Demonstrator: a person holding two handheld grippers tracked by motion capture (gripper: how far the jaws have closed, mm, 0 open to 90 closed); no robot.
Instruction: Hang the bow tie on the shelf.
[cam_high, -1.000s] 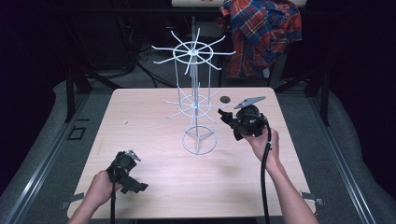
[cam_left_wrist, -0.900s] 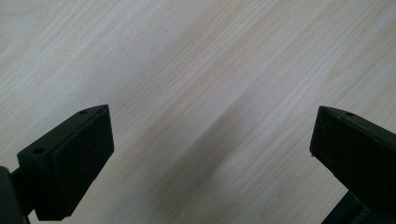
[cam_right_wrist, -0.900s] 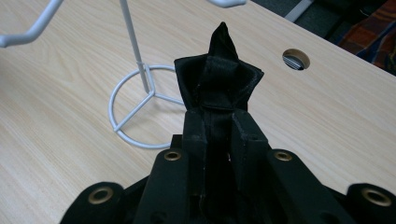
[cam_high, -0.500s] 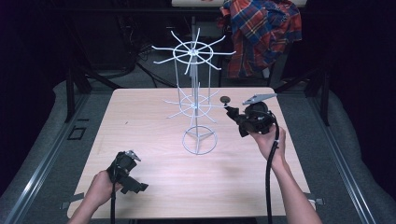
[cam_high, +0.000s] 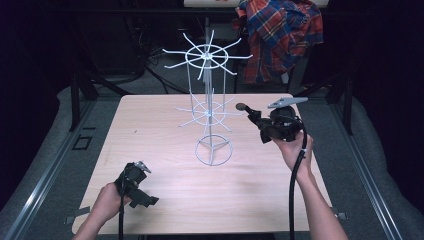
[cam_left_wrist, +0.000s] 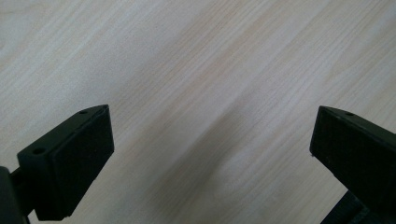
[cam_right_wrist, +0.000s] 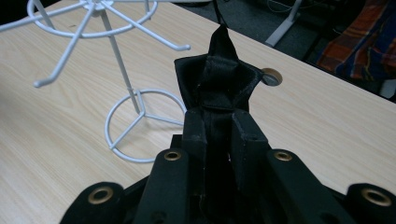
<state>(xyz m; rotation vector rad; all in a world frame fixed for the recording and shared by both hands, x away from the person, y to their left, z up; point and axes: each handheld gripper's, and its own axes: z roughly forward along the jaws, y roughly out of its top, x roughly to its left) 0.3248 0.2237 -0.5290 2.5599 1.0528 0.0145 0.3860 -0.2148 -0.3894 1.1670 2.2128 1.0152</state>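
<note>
A white wire display stand (cam_high: 207, 114) with hooked arms rises from a ring base on the wooden table (cam_high: 150, 130); the right gripper view has it on the left (cam_right_wrist: 122, 65). My right gripper (cam_high: 256, 120) hovers to the right of the stand, level with its lower tier. It is shut on a small black fabric piece (cam_right_wrist: 217, 81) that sticks up past the jaws (cam_right_wrist: 217, 119), with a thin loop at its top. My left gripper (cam_high: 143, 193) rests low near the front left of the table, open (cam_left_wrist: 210, 149) over bare wood.
A small round hole (cam_right_wrist: 272, 76) is set in the tabletop behind the right gripper. A plaid shirt (cam_high: 280, 35) hangs behind the table at the back right. Dark floor and metal rails surround the table.
My right gripper has risen and drifted right, away from the stand, still holding the black fabric piece. The left gripper has stayed put.
</note>
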